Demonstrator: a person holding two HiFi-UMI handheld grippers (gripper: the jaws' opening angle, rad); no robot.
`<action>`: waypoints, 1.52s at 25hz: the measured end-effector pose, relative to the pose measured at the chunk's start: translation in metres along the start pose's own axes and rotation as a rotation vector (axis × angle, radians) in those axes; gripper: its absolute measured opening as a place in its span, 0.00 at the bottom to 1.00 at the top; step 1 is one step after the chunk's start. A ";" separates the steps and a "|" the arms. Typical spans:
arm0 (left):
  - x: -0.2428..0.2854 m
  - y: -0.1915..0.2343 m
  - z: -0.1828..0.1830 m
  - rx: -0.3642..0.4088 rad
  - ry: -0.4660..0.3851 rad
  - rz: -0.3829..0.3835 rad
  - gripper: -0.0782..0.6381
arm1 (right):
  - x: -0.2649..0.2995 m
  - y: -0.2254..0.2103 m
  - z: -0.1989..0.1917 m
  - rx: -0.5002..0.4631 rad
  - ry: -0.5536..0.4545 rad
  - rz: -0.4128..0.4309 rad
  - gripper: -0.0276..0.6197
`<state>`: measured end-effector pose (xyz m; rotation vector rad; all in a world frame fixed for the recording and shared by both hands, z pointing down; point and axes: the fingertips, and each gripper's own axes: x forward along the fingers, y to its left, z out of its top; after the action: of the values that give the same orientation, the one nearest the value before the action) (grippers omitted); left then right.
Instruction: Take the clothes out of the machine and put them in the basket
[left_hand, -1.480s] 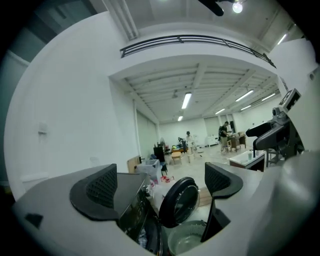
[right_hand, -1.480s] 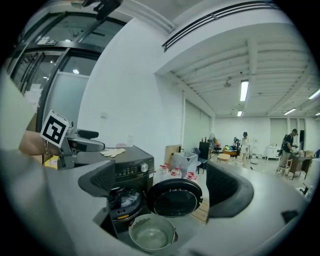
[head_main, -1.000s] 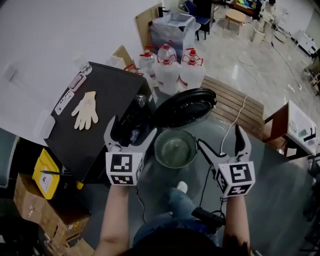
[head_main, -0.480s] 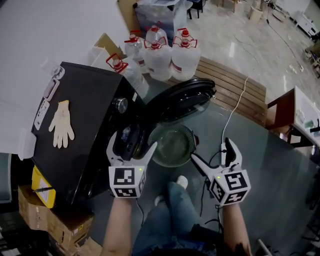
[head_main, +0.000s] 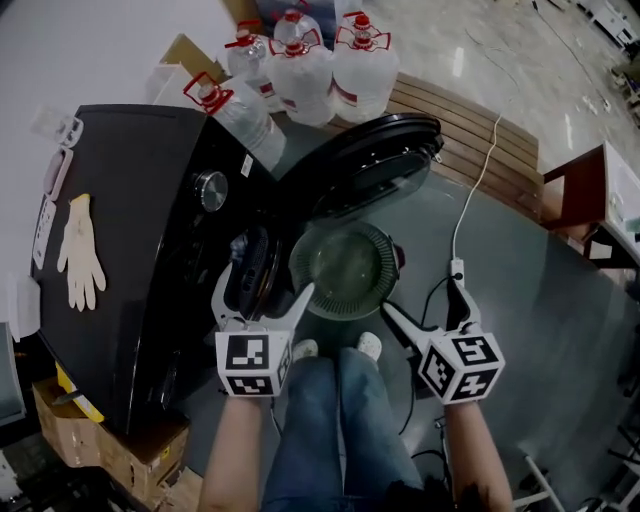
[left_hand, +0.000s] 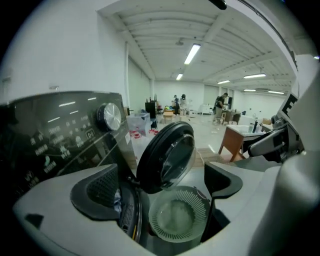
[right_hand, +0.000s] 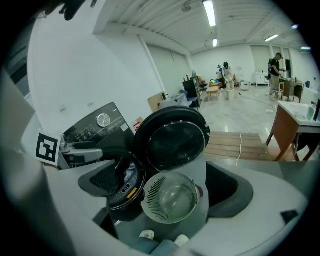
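Observation:
A black front-loading machine stands at the left with its round door swung open. A round slotted basket sits on the floor right below the door. Through the drum opening I see a bit of pale clothing inside; it also shows as clothing in the left gripper view. My left gripper hangs open just in front of the opening, holding nothing. My right gripper is open and empty to the right of the basket. The basket looks empty.
Several water jugs stand behind the machine beside a wooden pallet. A pale glove lies on the machine's top. A white cable runs across the floor. Cardboard boxes sit at the lower left. The person's shoes touch the basket's near side.
The person has stepped closer to the machine, so the door and basket now lie nearer both grippers. Both grippers stay open and empty.

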<state>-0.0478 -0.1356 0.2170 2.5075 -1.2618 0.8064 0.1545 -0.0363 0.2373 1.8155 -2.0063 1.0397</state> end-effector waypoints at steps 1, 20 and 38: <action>0.004 -0.001 -0.010 -0.001 0.016 -0.008 0.83 | 0.004 0.000 -0.009 0.021 0.020 -0.001 0.91; 0.071 0.018 -0.183 0.006 0.194 -0.126 0.83 | 0.121 0.021 -0.166 0.122 0.208 -0.044 0.88; 0.137 0.171 -0.276 -0.092 0.199 0.258 0.83 | 0.211 0.003 -0.264 0.141 0.263 -0.045 0.85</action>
<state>-0.2202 -0.2148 0.5137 2.1594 -1.5310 1.0009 0.0374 -0.0294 0.5548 1.6778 -1.7697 1.3579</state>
